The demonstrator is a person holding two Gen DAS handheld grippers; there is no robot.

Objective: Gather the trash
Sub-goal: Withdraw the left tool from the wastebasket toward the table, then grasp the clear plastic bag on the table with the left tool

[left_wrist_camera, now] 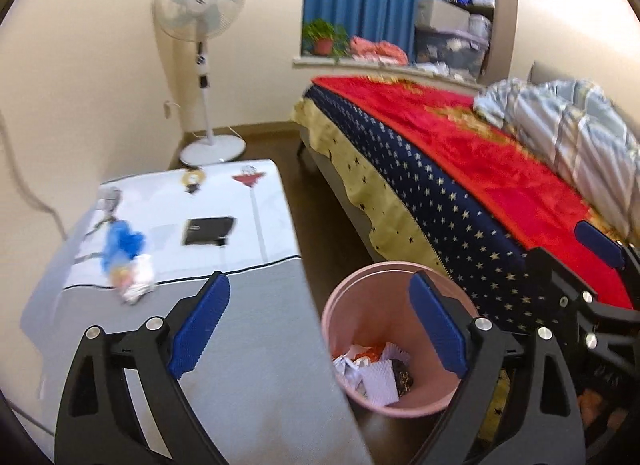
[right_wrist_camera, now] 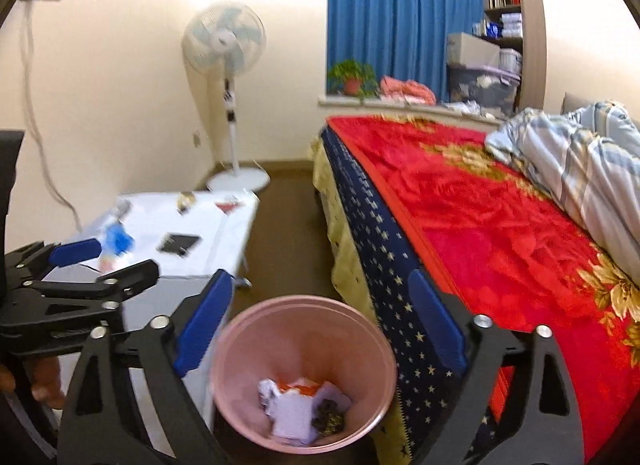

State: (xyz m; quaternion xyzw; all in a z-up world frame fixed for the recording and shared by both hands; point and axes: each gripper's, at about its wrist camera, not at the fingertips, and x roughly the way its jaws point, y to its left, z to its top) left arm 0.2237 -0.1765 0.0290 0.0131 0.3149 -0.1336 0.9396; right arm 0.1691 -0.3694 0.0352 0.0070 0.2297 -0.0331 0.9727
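Bedroom floor between worktop (left_wrist_camera: 240,345) and bed (right_wrist_camera: 500,233): pink bin (right_wrist_camera: 240,329) holds crumpled paper trash (right_wrist_camera: 292,413). More trash (left_wrist_camera: 128,265), blurred, possibly blue plastic and wrappers, sits on worktop, left of a black wallet (left_wrist_camera: 208,230). Left gripper (left_wrist_camera: 316,329) jaws spread, empty, over worktop edge and bin. Right gripper (right_wrist_camera: 320,325) jaws spread, empty, above bin. Fan (left_wrist_camera: 199,5) far left.

- Two hand-held grippers: left (left_wrist_camera: 320,321), right (right_wrist_camera: 320,321), both empty, jaws spread.
- One pink bin (right_wrist_camera: 240,349) holding several crumpled scraps (right_wrist_camera: 296,405), exact number unclear.
- One table (left_wrist_camera: 256,345).
- One heap of litter (left_wrist_camera: 128,261) on it.
- One black wallet-like item (left_wrist_camera: 208,230).
- One standing fan (left_wrist_camera: 199,1).
- One bed (right_wrist_camera: 500,249).
- One potted plant (right_wrist_camera: 352,79).
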